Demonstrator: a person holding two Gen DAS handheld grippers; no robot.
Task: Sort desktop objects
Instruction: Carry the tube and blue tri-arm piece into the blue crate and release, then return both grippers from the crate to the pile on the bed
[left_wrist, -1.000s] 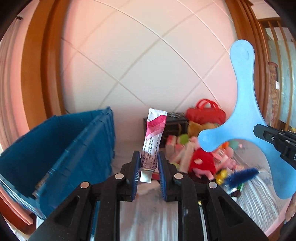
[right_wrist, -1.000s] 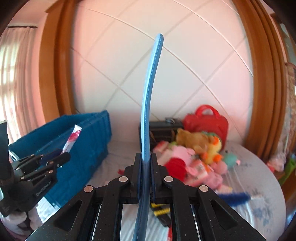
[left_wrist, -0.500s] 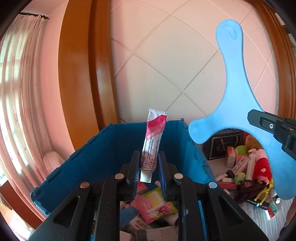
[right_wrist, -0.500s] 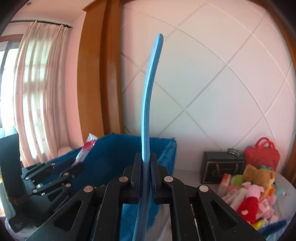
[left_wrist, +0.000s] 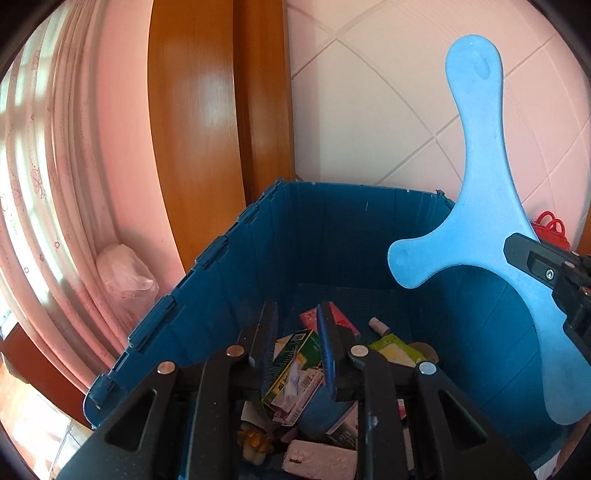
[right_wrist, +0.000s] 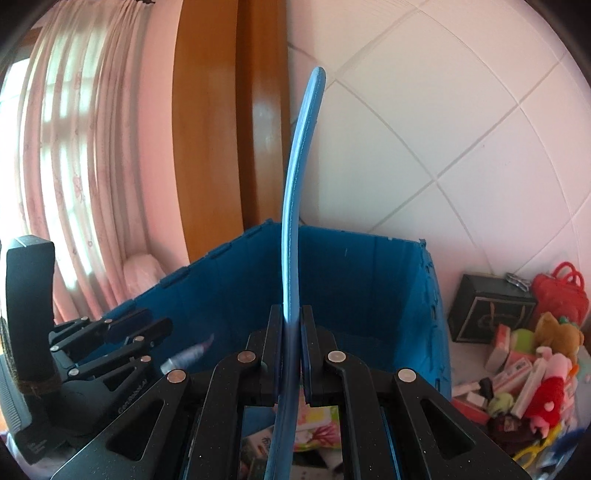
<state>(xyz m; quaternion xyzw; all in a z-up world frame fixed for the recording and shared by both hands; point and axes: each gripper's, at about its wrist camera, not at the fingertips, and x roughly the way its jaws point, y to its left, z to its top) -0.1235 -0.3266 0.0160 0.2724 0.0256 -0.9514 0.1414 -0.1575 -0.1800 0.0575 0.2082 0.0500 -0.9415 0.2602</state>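
Left tongs (left_wrist: 295, 332) gape over blue bin (left_wrist: 229, 251)

Toy pile (right_wrist: 532, 373) right of bin (right_wrist: 369, 280), prob. touching

A home room: pink curtains (right_wrist: 55, 155), wooden door frame (right_wrist: 229, 129), plush toys (right_wrist: 546, 354).

The left gripper (left_wrist: 295, 332) points down and forward, its jaws spread apart with nothing between the blue pads (left_wrist: 267, 341). In the right wrist view it shows at the lower left (right_wrist: 147, 332), fingers parted. The right gripper (right_wrist: 291, 332) is level, its jaws pressed tight on a flat blue boomerang (right_wrist: 295, 206) standing edge-on. From the left wrist view its black finger (left_wrist: 535, 258) reaches in from the right edge.
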